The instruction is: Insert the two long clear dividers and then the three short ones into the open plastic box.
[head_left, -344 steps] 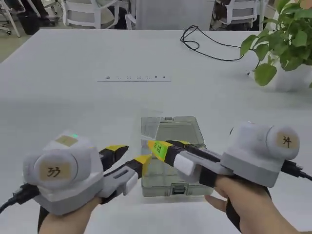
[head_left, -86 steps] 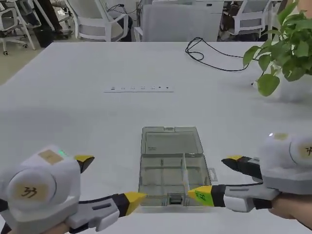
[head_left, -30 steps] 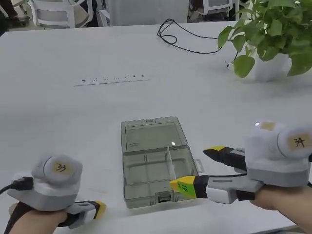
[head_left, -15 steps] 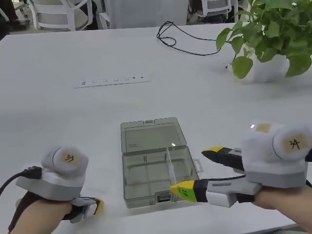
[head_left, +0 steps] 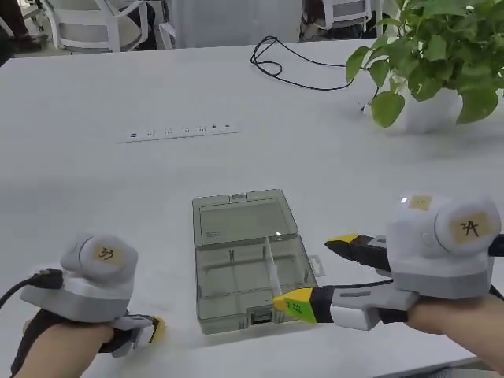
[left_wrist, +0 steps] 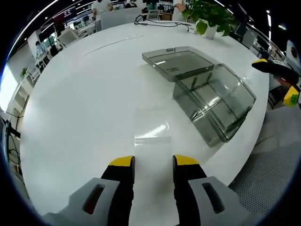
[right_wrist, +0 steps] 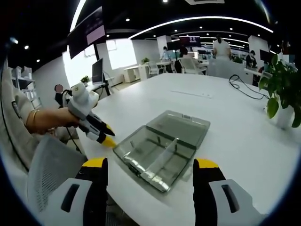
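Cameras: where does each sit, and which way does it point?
Head view: on the person's head, looking down at the box; left claw and right claw show.
Left gripper view: on the left claw, facing the box side-on; its jaws show.
Right gripper view: on the right claw, facing the box and left claw; its jaws show.
All share the box.

The white bench (head_left: 94,181) carries an open plastic box (head_left: 244,260) near its near edge, the lid folded back flat on the far side. A clear divider (left_wrist: 153,136) lies flat on the bare top to the left of the box. Farther off lie a white power strip (head_left: 179,131) and a looped black cable (head_left: 291,67), and a potted plant (head_left: 433,110) stands at the far right.
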### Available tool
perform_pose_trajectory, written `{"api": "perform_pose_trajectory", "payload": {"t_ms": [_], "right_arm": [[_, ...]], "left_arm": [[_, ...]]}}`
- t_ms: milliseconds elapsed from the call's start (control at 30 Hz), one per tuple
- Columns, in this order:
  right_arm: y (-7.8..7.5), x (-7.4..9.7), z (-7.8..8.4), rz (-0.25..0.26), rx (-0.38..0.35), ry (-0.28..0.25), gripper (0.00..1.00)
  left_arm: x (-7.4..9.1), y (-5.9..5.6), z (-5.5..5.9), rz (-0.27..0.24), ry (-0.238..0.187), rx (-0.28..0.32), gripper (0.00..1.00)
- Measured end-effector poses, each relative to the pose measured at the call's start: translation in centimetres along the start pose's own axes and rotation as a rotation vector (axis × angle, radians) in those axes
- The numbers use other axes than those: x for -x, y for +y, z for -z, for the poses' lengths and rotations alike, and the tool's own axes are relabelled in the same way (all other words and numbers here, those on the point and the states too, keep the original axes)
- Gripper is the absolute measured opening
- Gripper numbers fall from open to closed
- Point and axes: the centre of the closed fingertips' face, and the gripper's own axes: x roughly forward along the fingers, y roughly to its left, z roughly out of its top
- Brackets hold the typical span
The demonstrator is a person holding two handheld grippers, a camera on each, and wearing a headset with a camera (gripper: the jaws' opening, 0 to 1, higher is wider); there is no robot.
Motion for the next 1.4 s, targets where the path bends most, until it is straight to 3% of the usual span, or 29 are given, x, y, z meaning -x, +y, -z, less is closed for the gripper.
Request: {"api": "perform_pose_trajectory", "payload": {"t_ms": [167, 300, 333, 500, 600, 700, 900, 1100, 1400], "right_arm": [[0.0, 0.0, -0.2, 0.001, -0.013, -0.007, 0.75], [0.2, -0.1, -0.5, 0.002, -0.043, -0.015, 0.74], [0.3, -0.1, -0.6, -0.001, -0.056, -0.02, 0.74], [0.8, -0.3, -1.6, -0.018, -0.145, -0.059, 0.69], [1.2, -0.6, -2.4, -0.023, -0.196, -0.084, 0.65], [1.6, -1.0, -3.0, -0.028, -0.227, -0.101, 0.61], [2.9, -2.0, -4.2, -0.056, -0.296, -0.137, 0.53], [4.4, -3.0, -5.1, -0.088, -0.323, -0.161, 0.46], [6.5, -4.4, -6.3, -0.137, -0.363, -0.179, 0.33]], "left_arm": [[0.3, 0.0, 0.0, -0.005, -0.02, 0.01, 0.3], [0.6, 0.1, -0.1, 0.005, -0.05, 0.068, 0.3], [0.9, 0.0, -0.2, 0.009, -0.07, 0.109, 0.3], [2.2, -0.4, -0.8, 0.03, -0.138, 0.19, 0.3], [2.7, -0.7, -1.6, 0.063, -0.2, 0.266, 0.3], [3.8, -1.3, -2.6, 0.09, -0.275, 0.318, 0.3], [5.6, -3.3, -3.8, 0.14, -0.374, 0.363, 0.3], [6.8, -5.0, -5.0, 0.215, -0.456, 0.415, 0.3], [8.4, -6.6, -6.8, 0.296, -0.562, 0.449, 0.3]]}}
